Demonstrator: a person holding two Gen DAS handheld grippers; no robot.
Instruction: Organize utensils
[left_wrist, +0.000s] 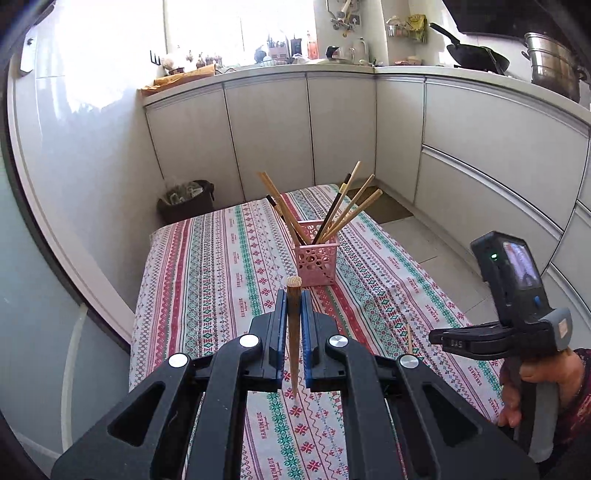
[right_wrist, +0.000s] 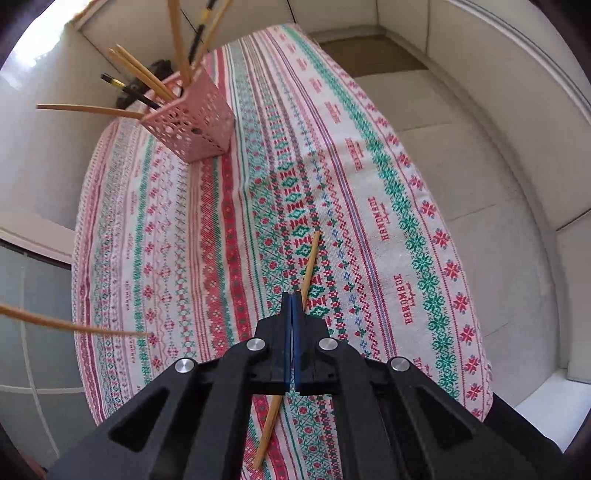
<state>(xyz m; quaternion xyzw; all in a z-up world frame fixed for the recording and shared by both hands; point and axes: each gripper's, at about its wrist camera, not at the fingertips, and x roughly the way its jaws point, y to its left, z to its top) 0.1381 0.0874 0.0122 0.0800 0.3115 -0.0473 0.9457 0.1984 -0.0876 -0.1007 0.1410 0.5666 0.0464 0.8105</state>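
A pink perforated holder (left_wrist: 316, 259) stands on the patterned tablecloth (left_wrist: 207, 280) with several chopsticks (left_wrist: 351, 210) leaning out of it. It also shows in the right wrist view (right_wrist: 192, 125). My left gripper (left_wrist: 294, 295) is shut on a dark wooden chopstick (left_wrist: 294, 332), held upright just short of the holder. My right gripper (right_wrist: 291, 299) is shut on a light bamboo chopstick (right_wrist: 310, 262), held low over the cloth. The right gripper shows from the side in the left wrist view (left_wrist: 480, 339). The dark chopstick's tip (right_wrist: 74, 326) enters the right wrist view from the left.
The table sits in a kitchen corner with white cabinets (left_wrist: 332, 125) behind and right. A dark bin (left_wrist: 188, 201) stands on the floor past the far left corner. The tiled floor (right_wrist: 480, 147) lies to the right of the table.
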